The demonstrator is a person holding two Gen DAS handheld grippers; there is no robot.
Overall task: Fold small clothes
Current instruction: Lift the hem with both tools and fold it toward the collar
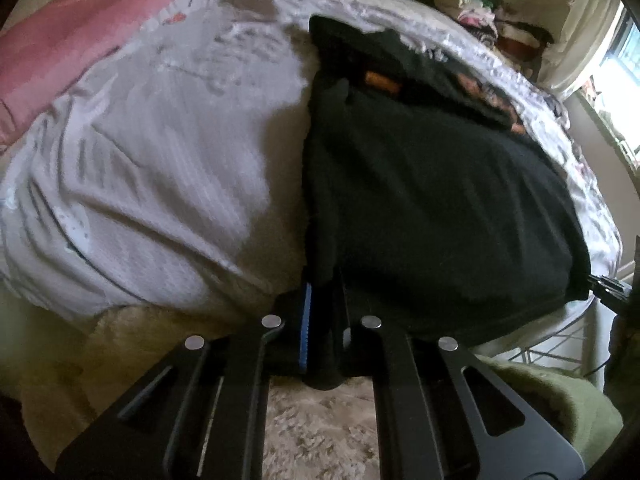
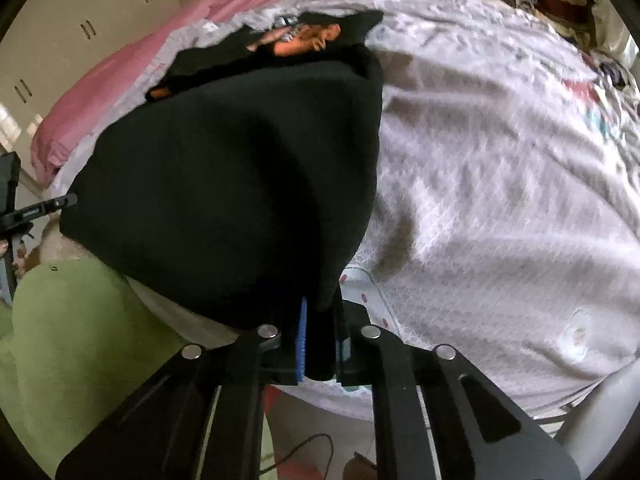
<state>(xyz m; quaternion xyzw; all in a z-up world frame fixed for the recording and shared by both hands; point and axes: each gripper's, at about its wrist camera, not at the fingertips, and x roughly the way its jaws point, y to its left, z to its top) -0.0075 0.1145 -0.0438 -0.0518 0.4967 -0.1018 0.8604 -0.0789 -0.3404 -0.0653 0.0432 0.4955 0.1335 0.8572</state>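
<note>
A black garment with an orange print lies on a white patterned bedsheet; its near half is raised. My left gripper is shut on its near left corner. My right gripper is shut on the near right corner of the same garment, whose orange print shows at the far end. The right gripper's tip shows at the right edge of the left wrist view, and the left gripper's tip at the left edge of the right wrist view.
A pink blanket lies at the far left of the bed. A pile of folded clothes sits at the far right. Green cloth is near me below the bed edge. A beige rug covers the floor. A wardrobe stands at back left.
</note>
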